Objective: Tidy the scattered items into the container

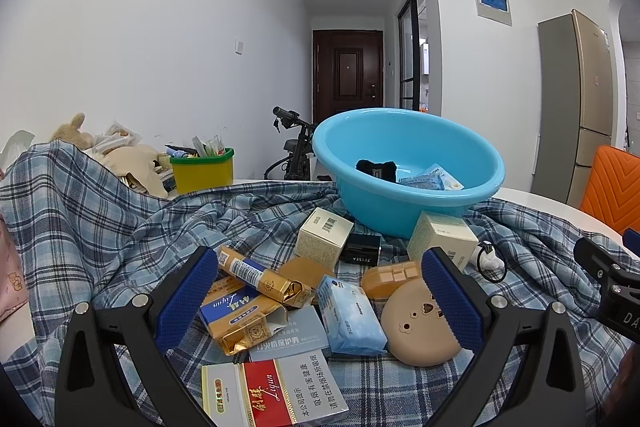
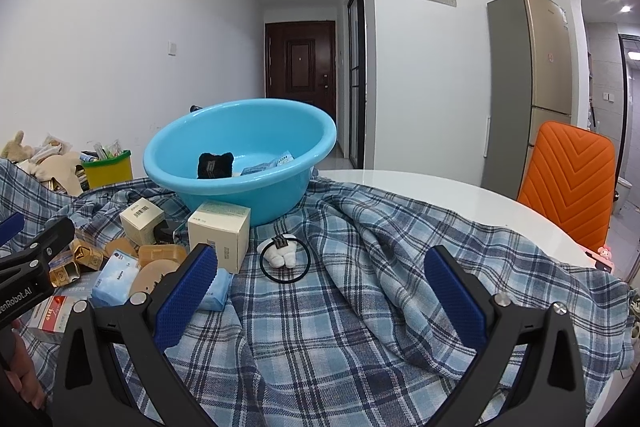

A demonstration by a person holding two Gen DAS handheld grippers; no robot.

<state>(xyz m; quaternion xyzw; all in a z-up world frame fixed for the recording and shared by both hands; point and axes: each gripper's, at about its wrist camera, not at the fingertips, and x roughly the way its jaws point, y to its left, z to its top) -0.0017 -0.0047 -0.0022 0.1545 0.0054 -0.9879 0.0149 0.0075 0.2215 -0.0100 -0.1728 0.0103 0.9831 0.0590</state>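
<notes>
Currently hovering, both jaws apart, nothing held.
Left gripper [image 1: 320, 301] is risking snagging plaid cloth [image 1: 100, 219] beneath tissue pack [image 1: 352, 315], near basin [image 1: 408, 163].

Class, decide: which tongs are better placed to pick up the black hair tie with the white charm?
Right tongs: open, the black hair tie with white charm lies just ahead. Left tongs face the box pile.

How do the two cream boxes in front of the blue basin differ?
The left cream box shows a barcode on top; the right cream box has a plain top. The right one touches the blue basin; the left one stands beside a black box. Both are closed cubes on the plaid cloth.
</notes>
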